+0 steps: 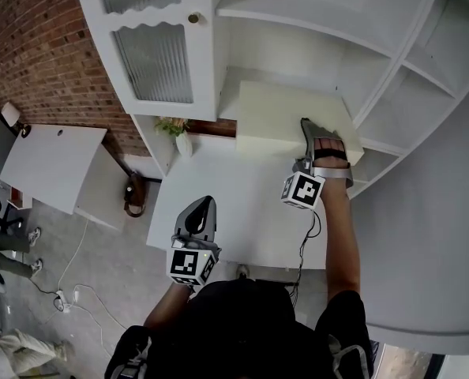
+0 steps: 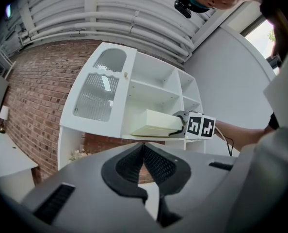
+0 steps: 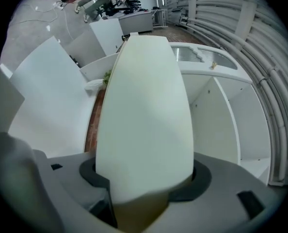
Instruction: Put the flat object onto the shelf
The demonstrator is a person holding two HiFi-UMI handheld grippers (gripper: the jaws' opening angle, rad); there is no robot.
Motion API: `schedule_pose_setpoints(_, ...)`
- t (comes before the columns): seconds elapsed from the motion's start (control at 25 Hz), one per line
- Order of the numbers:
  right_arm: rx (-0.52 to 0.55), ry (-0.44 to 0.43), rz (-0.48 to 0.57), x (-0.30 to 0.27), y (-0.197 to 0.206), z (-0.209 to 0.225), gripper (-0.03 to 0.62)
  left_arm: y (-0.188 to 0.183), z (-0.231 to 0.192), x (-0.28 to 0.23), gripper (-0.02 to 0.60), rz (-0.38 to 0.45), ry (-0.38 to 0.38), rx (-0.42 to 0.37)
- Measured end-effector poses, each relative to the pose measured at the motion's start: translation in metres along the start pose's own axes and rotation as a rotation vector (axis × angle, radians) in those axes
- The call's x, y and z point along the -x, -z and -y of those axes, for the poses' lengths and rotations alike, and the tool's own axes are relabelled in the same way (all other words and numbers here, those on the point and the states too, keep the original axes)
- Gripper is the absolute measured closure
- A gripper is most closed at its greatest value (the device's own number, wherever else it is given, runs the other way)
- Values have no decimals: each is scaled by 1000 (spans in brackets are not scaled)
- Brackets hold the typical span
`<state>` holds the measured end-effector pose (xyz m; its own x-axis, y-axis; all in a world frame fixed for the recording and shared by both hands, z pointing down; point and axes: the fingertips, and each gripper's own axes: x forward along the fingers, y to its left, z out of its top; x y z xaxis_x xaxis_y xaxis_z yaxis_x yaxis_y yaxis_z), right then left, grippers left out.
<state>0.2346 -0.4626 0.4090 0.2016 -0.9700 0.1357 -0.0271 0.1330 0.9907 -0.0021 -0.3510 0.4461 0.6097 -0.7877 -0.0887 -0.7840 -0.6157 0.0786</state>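
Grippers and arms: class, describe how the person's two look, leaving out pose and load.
The left claw and right claw are grey shells with black ribbed pads. Each carries a white cube with black square markers. A thin black cable trails from the right one. The person wears a black short-sleeved top.

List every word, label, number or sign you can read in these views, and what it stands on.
No readable text in any view.
The pale cream flat board: blank faces.
The white shelf unit: no print.
The left gripper and right gripper: black-and-white square marker patterns only, no letters or digits.
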Motion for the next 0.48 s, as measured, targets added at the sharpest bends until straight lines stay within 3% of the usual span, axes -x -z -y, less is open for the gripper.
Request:
schedule_pose_setpoints(0.16,10,12,2,-24,-1,-5,279,7,-6,-8,571,-25,-21,7)
schedule_pose_setpoints(0.48,-45,-83,17,-63,-4,-27,241,18,-9,-31,572,-54,-42,11)
